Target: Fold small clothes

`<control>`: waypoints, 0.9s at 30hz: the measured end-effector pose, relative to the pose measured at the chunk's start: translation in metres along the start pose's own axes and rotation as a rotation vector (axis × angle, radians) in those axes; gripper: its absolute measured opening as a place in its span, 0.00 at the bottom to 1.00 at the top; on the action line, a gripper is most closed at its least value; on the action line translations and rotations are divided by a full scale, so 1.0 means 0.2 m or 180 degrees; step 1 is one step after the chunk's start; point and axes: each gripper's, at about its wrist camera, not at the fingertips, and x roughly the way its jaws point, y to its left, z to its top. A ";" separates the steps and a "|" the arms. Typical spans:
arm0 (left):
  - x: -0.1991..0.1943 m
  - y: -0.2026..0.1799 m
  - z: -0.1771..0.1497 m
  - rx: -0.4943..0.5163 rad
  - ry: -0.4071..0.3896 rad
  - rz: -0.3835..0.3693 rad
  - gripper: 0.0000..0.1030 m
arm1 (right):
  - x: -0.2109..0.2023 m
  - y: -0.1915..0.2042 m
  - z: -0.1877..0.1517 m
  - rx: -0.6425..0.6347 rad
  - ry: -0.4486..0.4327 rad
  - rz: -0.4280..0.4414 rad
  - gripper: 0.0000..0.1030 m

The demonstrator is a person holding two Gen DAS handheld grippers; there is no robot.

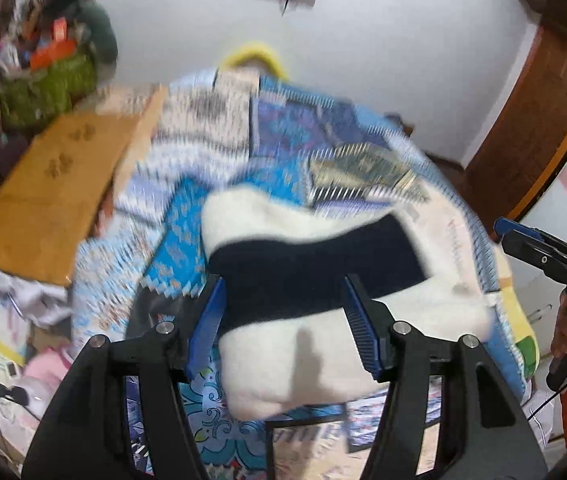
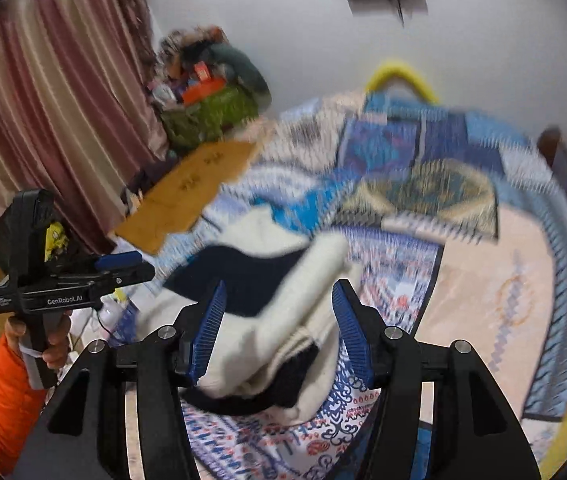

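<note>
A small cream garment with a wide navy band (image 1: 315,280) lies folded on the patterned bedspread (image 1: 283,136). My left gripper (image 1: 285,304) is open above its near edge, blue pads on either side of the navy band, not holding it. In the right wrist view the same garment (image 2: 283,320) lies bunched between the open fingers of my right gripper (image 2: 279,320), nothing clamped. The left gripper (image 2: 123,264) shows at left in that view, held in a hand. The right gripper (image 1: 523,240) shows at the right edge of the left view, jaws nearly together.
A brown cardboard sheet (image 1: 55,188) lies at the bed's left edge. A green basket (image 1: 47,88) piled with items stands by the pink curtain (image 2: 43,100). Clutter covers the floor at left (image 1: 3,340). A wooden door frame (image 1: 543,120) stands at right.
</note>
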 end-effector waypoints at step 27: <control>-1.13 -0.56 -0.35 0.0322 -0.1958 0.0312 0.93 | -0.90 0.63 -0.22 -0.0578 -0.1767 -0.0355 0.89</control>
